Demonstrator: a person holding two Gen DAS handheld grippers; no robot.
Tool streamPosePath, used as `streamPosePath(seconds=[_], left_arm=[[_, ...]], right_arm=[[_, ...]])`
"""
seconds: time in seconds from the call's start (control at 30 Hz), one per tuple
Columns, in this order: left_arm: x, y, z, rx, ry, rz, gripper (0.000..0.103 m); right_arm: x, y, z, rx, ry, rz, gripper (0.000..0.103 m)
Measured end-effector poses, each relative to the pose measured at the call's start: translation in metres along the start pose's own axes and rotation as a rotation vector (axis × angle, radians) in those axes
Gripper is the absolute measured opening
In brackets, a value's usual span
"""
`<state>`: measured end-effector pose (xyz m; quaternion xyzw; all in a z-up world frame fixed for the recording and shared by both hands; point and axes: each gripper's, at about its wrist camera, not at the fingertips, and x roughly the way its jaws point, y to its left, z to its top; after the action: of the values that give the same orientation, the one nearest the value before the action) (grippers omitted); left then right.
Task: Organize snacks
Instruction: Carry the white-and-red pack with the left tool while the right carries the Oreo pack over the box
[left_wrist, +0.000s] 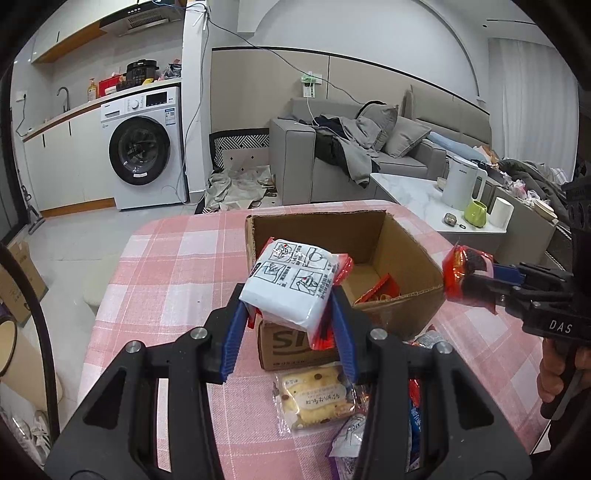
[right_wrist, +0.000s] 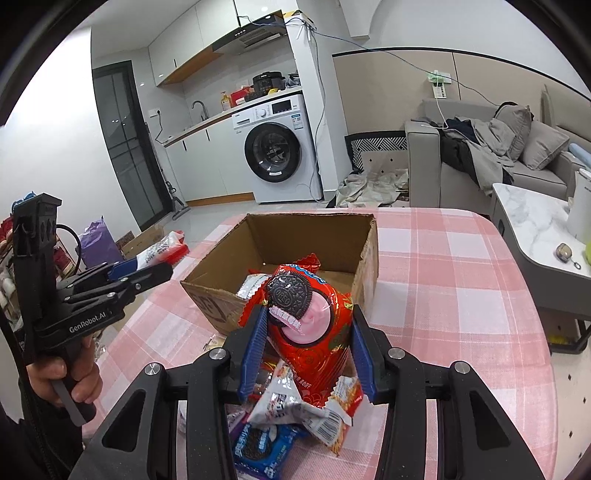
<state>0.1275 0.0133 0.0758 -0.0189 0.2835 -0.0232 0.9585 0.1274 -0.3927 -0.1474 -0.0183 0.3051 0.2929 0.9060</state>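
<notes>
My left gripper (left_wrist: 290, 310) is shut on a white snack packet with red edges (left_wrist: 293, 282), held above the near wall of the open cardboard box (left_wrist: 413, 251). My right gripper (right_wrist: 308, 325) is shut on a red Oreo packet (right_wrist: 308, 328), raised in front of the same cardboard box (right_wrist: 277, 236). In the left wrist view the right gripper (left_wrist: 471, 282) comes in from the right with the Oreo packet (left_wrist: 465, 267). The left gripper (right_wrist: 162, 264) and its white packet (right_wrist: 162, 251) show at the left of the right wrist view. A few wrapped snacks lie inside the box.
The pink checked tablecloth (left_wrist: 177, 266) holds loose snacks near me: a yellow cake packet (left_wrist: 314, 398), a blue Oreo packet (right_wrist: 266, 450) and a white-red wrapper (right_wrist: 321, 413). A marble side table (left_wrist: 417, 195) with a white kettle (left_wrist: 461, 182) stands on the right. Behind are a sofa and a washing machine.
</notes>
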Motion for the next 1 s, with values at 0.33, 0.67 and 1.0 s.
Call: streamPosePath(seconds=[0.33, 0.67, 1.0], left_arm=[[0.028, -0.005, 0.014, -0.010, 0.010, 0.015, 0.041], [0.062, -0.014, 0.019, -0.008, 0.029, 0.008, 0.041], [0.099, -0.020, 0.017, 0.009, 0.071, 0.013, 0.042]], right_arm=[[0.021, 0.001, 0.012, 0.014, 0.018, 0.018, 0.044], [0.044, 0.002, 0.021, 0.017, 0.041, 0.023, 0.044], [0.061, 0.000, 0.029, 0.029, 0.055, 0.010, 0.044]])
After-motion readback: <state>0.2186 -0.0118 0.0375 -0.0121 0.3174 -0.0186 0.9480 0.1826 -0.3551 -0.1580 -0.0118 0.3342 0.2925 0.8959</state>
